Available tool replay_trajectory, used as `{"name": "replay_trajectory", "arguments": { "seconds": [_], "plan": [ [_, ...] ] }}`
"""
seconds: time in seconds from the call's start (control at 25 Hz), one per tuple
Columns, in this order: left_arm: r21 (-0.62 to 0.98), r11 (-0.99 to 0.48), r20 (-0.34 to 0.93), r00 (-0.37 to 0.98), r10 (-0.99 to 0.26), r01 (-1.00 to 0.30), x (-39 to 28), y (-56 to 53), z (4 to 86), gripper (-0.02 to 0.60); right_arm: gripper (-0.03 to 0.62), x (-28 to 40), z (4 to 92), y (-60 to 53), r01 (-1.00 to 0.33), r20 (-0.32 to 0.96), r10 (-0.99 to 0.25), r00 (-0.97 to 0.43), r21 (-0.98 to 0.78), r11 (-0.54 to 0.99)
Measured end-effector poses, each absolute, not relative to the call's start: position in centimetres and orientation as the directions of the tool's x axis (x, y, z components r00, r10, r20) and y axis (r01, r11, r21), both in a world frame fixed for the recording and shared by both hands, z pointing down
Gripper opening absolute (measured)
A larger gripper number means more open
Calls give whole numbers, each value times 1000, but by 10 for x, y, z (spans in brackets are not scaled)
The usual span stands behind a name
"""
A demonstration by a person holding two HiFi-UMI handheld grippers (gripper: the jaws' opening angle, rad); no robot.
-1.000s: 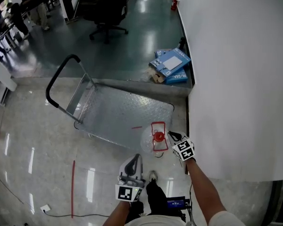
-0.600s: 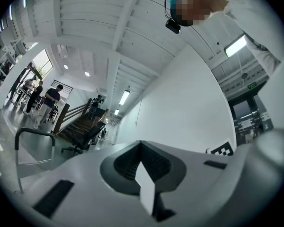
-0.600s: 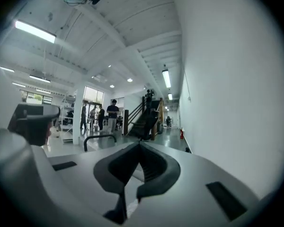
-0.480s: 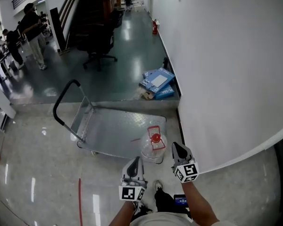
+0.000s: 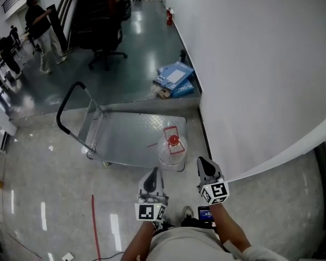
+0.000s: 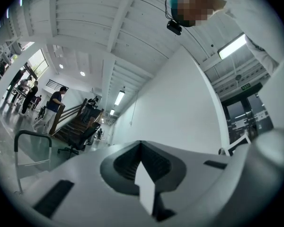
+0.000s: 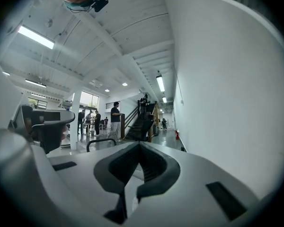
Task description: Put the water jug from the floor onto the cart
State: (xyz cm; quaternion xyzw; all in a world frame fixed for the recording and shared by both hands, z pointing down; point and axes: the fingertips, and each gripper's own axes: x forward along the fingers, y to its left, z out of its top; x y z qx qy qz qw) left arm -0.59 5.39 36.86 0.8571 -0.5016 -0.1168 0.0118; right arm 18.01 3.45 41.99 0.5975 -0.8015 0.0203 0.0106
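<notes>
The clear water jug with a red cap and red handle stands on the near right corner of the steel cart, seen in the head view. Both grippers are held up close to the person, short of the jug and apart from it. The left gripper is shut and empty; in the left gripper view its jaws meet with nothing between them. To the jug's right, the right gripper is also shut and empty, pointing level. The cart's black handle rises at its far left end.
A white wall runs close along the right. Blue flat boxes lie beyond the cart by the wall. A black office chair and people are farther back. A red line marks the floor at left.
Both grippers have drawn back from the jug toward the person and risen. The right gripper, which was at the jug's handle, has come away from it. The jug stays on the cart.
</notes>
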Motion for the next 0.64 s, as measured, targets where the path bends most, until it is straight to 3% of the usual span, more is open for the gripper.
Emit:
{"name": "replay_trajectory", "arguments": {
  "seconds": [0.64],
  "plan": [
    [107,-475,-181,453,-873,-873,19,56,366,3,11,196,413,41,-947,19,-947,-320,-13,320]
  ]
}}
